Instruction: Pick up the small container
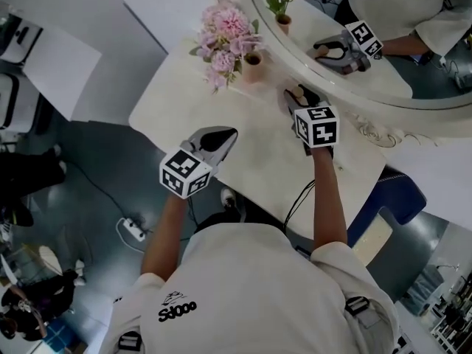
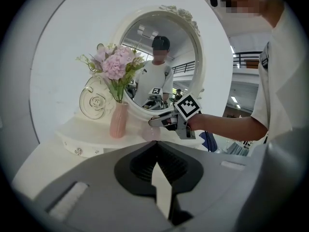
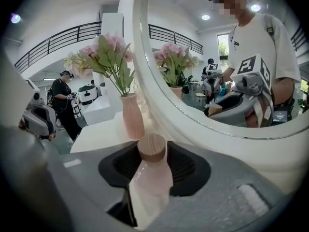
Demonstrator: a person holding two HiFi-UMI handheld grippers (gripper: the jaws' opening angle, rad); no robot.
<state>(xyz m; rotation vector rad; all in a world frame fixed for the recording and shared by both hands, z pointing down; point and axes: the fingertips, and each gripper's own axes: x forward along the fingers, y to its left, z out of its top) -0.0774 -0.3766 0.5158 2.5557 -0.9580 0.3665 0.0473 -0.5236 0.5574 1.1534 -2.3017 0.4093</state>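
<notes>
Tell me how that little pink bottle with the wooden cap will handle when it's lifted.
The bottle looks glossy and smooth, so it may slip in the right gripper. Tall for its width, with a narrow neck under the wooden cap, it probably tips if nudged. Small, so likely light, though the glazed look suggests something breakable.

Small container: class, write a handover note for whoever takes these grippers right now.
Left gripper: shut, empty, over the table.
Right gripper: jaws either side of the pink bottle with the wooden cap, near the mirror. Whether they are pressing on it is unclear.
Done: the reach to the bottle.
Left: confirm a firm grip, then lift the bottle.
</notes>
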